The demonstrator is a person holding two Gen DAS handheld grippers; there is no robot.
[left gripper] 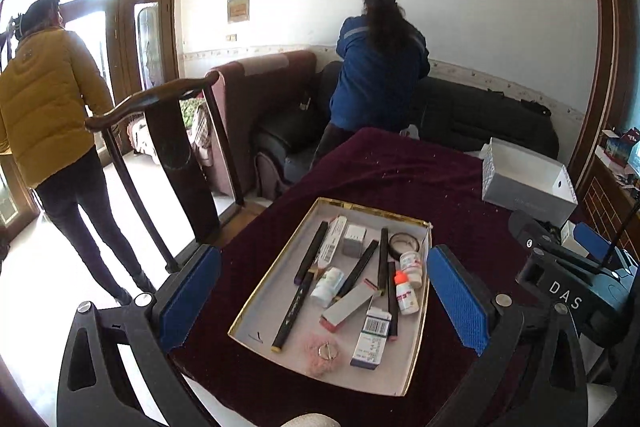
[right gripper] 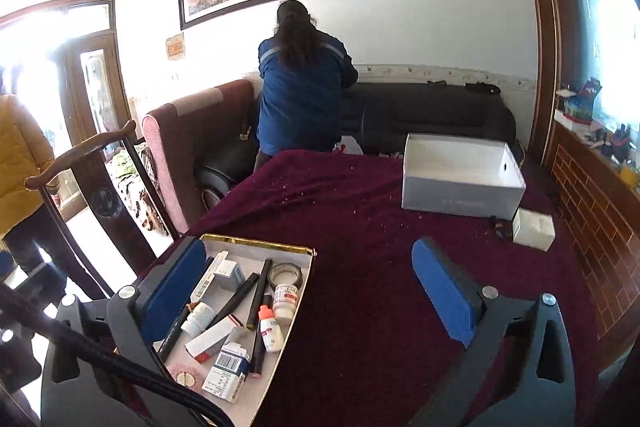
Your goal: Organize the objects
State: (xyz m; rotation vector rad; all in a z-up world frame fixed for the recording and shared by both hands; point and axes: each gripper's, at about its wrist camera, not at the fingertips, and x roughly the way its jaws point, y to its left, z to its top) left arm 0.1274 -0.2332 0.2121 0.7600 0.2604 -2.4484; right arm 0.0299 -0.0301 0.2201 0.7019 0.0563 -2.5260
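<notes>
A shallow gold-rimmed tray (left gripper: 425, 227) lies on the dark red tablecloth (left gripper: 400, 171), and it also shows in the right wrist view (right gripper: 256, 241). It holds several black pens, small white bottles (left gripper: 407, 293), small boxes (left gripper: 372, 337), a tape roll (left gripper: 404, 242) and a pink puff (left gripper: 322, 351). My left gripper (left gripper: 324, 303) is open and empty, hovering over the tray. My right gripper (right gripper: 308, 295) is open and empty, its left finger above the tray's left edge. An open, empty white box (right gripper: 460, 175) stands at the far right of the table.
A small white box (right gripper: 534, 227) lies beside the white box. A wooden chair (left gripper: 160, 131) stands left of the table. Two people stand beyond, one in blue (left gripper: 376, 67) at the sofa, one in yellow (left gripper: 44, 95) near the door. A brick-pattern counter (right gripper: 592, 195) is at right.
</notes>
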